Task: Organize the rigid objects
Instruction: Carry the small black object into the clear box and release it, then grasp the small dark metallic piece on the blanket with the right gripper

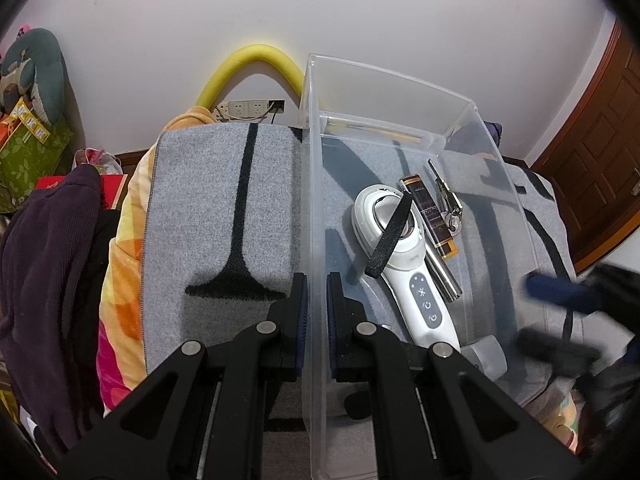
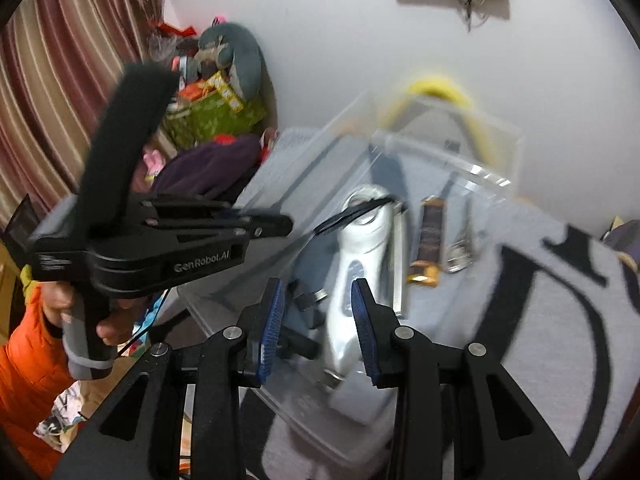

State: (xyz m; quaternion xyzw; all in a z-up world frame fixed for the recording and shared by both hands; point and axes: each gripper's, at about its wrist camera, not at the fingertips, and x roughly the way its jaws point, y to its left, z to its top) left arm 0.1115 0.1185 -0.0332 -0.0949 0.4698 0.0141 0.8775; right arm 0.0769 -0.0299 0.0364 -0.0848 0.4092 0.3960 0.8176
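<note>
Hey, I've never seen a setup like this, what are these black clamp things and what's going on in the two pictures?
They are handheld grippers; a person holds one in each hand, each carrying a camera looking along its jaws. The left camera shows the left gripper with its jaws shut on the near wall of a clear plastic bin sitting on a grey blanket. Inside lie a white handheld device, a dark box and keys. The right camera shows the right gripper, open and holding nothing, above the bin.
</note>
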